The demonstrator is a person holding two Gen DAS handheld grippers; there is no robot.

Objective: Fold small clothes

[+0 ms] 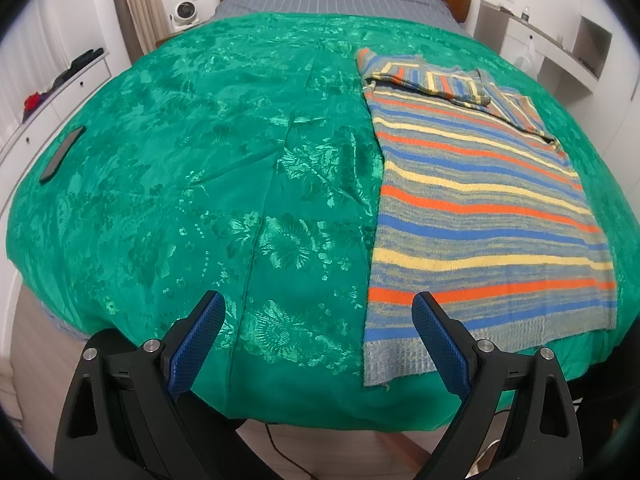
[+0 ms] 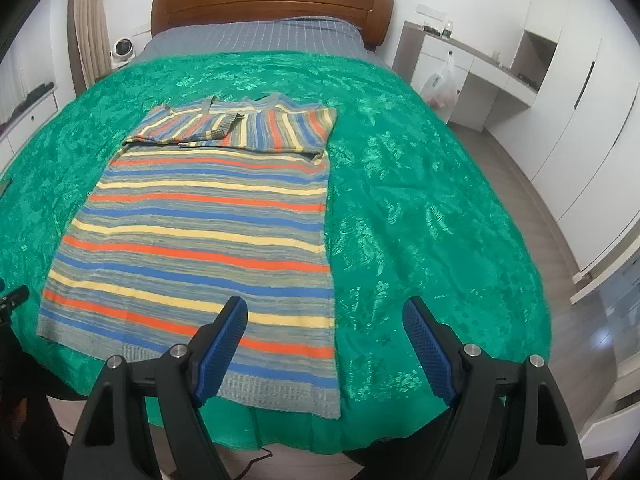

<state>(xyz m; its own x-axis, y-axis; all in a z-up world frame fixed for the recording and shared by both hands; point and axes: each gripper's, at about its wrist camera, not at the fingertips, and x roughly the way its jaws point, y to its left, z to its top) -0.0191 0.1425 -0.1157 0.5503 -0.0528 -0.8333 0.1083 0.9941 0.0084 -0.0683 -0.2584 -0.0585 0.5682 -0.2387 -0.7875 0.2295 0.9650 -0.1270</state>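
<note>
A striped knit sweater (image 1: 488, 216) in blue, orange, yellow and grey lies flat on the green bedspread (image 1: 200, 184), its hem toward me and both sleeves folded across the chest at the far end. My left gripper (image 1: 318, 306) hangs open above the near bed edge, just left of the hem's left corner, holding nothing. In the right wrist view the same sweater (image 2: 200, 232) fills the left half. My right gripper (image 2: 324, 310) is open over the hem's right corner, its left finger above the knit, its right finger above the bedspread (image 2: 432, 220).
A dark flat phone-like object (image 1: 62, 154) lies on the bedspread at the left edge. A wooden headboard (image 2: 272, 4) stands at the far end. White drawers line the left wall; a white desk with a plastic bag (image 2: 442, 86) and tall cupboards stand on the right. A cable runs on the floor below the bed.
</note>
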